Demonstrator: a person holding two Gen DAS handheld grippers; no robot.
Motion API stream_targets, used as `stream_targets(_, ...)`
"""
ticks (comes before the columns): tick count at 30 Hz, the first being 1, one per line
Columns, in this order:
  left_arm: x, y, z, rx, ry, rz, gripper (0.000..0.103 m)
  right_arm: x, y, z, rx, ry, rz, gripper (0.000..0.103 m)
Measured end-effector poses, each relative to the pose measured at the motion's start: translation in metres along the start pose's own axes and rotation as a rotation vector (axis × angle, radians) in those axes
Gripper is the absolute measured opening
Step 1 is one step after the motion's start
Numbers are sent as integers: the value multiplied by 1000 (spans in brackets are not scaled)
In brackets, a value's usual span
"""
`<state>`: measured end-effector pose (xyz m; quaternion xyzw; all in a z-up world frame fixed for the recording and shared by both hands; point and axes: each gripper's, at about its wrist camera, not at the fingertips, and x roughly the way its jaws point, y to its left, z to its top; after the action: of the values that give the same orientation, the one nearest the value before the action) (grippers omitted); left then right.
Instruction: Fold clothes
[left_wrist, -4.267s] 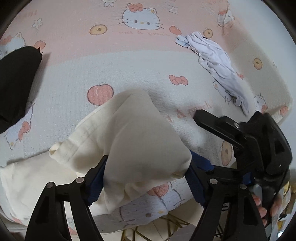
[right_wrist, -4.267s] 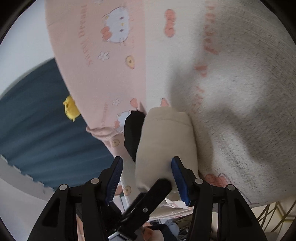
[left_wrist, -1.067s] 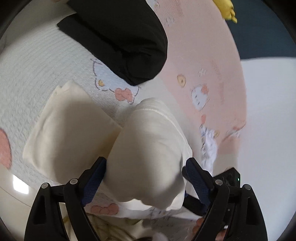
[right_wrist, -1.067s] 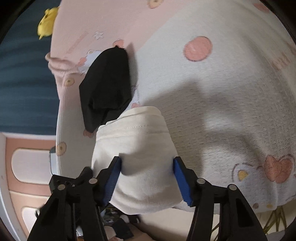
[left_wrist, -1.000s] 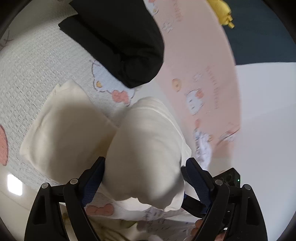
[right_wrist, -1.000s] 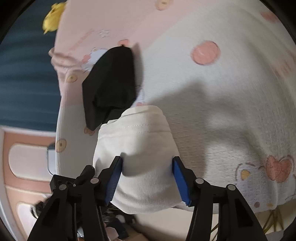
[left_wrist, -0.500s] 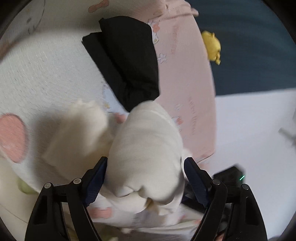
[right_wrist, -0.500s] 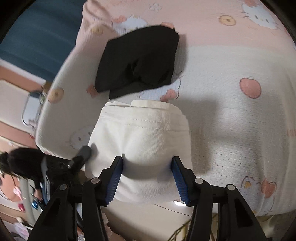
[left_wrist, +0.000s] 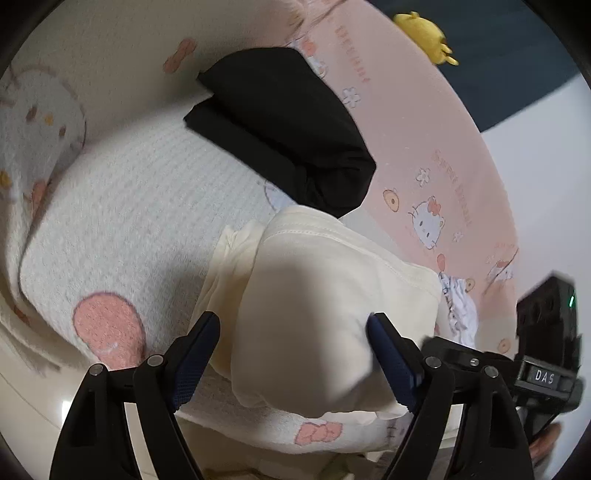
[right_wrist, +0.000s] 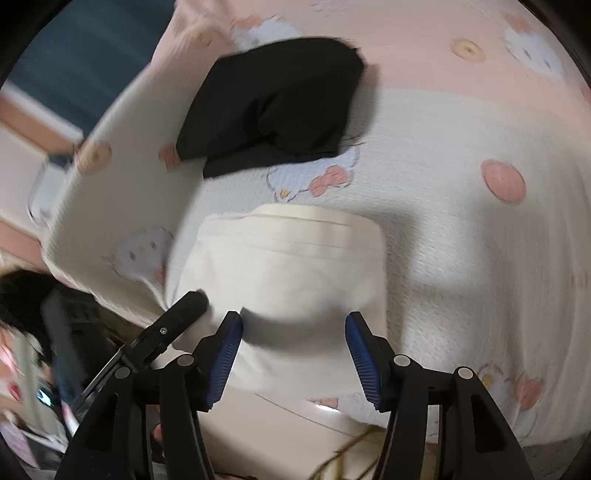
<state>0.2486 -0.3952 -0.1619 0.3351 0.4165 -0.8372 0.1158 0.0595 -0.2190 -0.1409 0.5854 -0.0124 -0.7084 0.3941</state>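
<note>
1. Both claws grasp the cream garment (left_wrist: 314, 314): left gripper (left_wrist: 295, 354) and right gripper (right_wrist: 293, 350) each clamp a bulging fold at lower centre.
2. Its folded bulk lies ahead on the patterned blanket (right_wrist: 443, 229).
3. Beyond it, toward upper centre, the black folded garment (right_wrist: 273, 99) lies just apart.

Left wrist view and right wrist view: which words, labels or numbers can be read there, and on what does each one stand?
"DAS": white letters on a small label on the black device at the right edge of the left wrist view.
Pink lettering on the pink part of the blanket: there, but too distorted and blurred to read.
Right wrist view: no readable text.
</note>
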Motion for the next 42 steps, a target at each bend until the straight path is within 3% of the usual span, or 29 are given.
stream_targets(3,9,3,2,-43,33,-21,83,-17,-21,-11,45,-46,43,60)
stream_targets(6,9,0,3,-16,28,2,83,-28,-29,-32,-18,-107,-34,62)
stream_targets(9,9,-5,6,-3,42,19,83,-27,-15,-54,-203,-132,-168,63)
stream_targets(14,4,-12,17,-2,65,51,83,-4,8,-77,-399,-88,-256,63)
stream_targets(19,-9,-22,22,27,76,37,83,13,12,-83,-412,-45,-217,63)
stream_targets(24,-12,-23,22,46,121,16,83,13,10,-72,-381,-74,-233,63)
stream_targets(27,-21,-30,9,156,128,83,83,10,11,-67,-378,-100,-248,63)
stream_targets(30,-24,-29,-13,217,150,86,83,9,13,-64,-393,-121,-258,63)
stream_targets(35,-17,-32,-47,246,87,125,83,6,20,-68,-439,-149,-274,63)
stream_targets(38,-1,-38,-62,269,110,139,82,3,26,-72,-491,-181,-297,63)
stream_targets(40,4,-43,-70,287,143,125,82,3,30,-73,-535,-209,-329,63)
stream_targets(42,9,-40,-74,230,153,64,82,4,31,-72,-562,-231,-342,63)
